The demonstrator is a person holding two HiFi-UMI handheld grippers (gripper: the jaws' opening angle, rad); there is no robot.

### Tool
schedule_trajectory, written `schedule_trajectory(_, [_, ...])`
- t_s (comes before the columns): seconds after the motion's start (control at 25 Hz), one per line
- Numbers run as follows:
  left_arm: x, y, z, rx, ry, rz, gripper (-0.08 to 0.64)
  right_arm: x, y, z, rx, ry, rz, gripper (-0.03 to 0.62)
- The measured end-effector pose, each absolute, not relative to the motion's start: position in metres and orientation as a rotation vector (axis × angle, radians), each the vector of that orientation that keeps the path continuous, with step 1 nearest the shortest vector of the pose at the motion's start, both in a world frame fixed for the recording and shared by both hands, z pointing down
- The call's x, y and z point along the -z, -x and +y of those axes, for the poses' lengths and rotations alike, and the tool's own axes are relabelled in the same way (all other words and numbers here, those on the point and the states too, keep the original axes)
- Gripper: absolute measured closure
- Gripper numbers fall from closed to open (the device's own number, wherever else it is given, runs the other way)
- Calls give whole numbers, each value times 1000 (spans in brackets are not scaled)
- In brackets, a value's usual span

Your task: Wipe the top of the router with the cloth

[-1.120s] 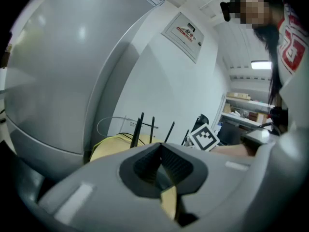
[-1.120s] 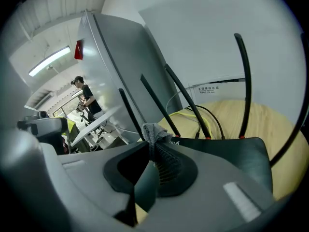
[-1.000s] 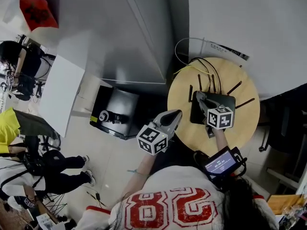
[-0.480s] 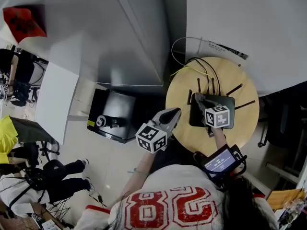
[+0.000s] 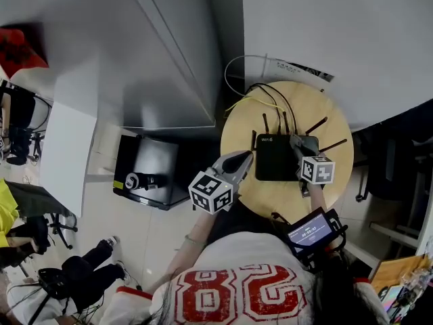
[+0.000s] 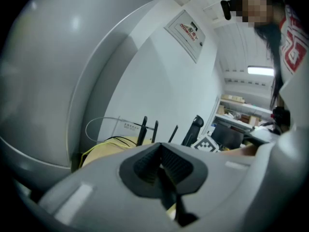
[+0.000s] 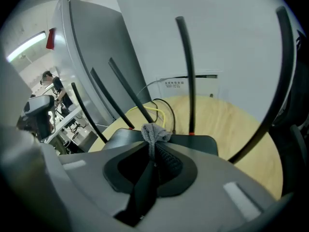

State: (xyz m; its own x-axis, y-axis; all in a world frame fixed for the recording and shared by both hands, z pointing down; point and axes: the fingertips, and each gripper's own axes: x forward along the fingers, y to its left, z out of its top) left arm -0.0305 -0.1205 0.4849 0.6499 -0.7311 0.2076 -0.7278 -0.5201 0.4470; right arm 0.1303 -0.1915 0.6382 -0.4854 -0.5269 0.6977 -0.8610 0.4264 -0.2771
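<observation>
A black router [image 5: 276, 158] with several upright antennas lies on the round wooden table [image 5: 335, 124]. In the head view my right gripper [image 5: 298, 145] reaches over the router's right part. In the right gripper view it [image 7: 153, 151] is shut on a grey cloth [image 7: 154, 131], which bunches out past the jaw tips just above the router's top [image 7: 195, 142]. My left gripper [image 5: 242, 160] hovers at the table's left edge, apart from the router. Its jaws [image 6: 161, 161] are shut with nothing between them, and the antennas [image 6: 144, 129] stand beyond.
Black and yellow cables [image 5: 267, 99] trail from the router's back toward the wall. A grey cabinet [image 5: 155, 59] stands left of the table, with a black box [image 5: 152, 168] on the floor below it. A small screen [image 5: 310, 230] sits by the person's right arm.
My right gripper has slid with the cloth from the router's left end to its right part. The left gripper has stayed at the table's left edge.
</observation>
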Motion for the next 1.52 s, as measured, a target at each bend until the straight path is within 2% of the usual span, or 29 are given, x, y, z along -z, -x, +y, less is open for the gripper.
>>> schedule_trajectory(0.28, [-483,27,-120,0,-2384,-1130,558,-640,-192,-197,-820,-1322,-2072,554])
schedule_trajectory(0.52, [-485,28,-129,-7,-2386,-1126,558,-646,-205,-200,-837,-1361,-2042,554])
schedule_trajectory(0.64, [-483,25,-125,-15,-2391,-1118,558,-637,-186,-192,-839,-1342,-2079,554])
schedule_trajectory(0.92, [-483,22,-122,-21,-2399,-1112,558,-621,-63,-160,-831,-1002,-2296,554])
schedule_trajectory(1.08, [-480,23,-113,-27,-2393,-1143,558,-626,-20,-138,-836,-866,-2326,554])
schedule_trajectory(1.28, [-480,35,-107,-18,-2364,-1200,558,-636,-12,-131,-802,-801,-2301,554])
schedule_trajectory(1.52, [-485,43,-111,-10,-2346,-1223,558,-643,-50,-144,-837,-928,-2256,554])
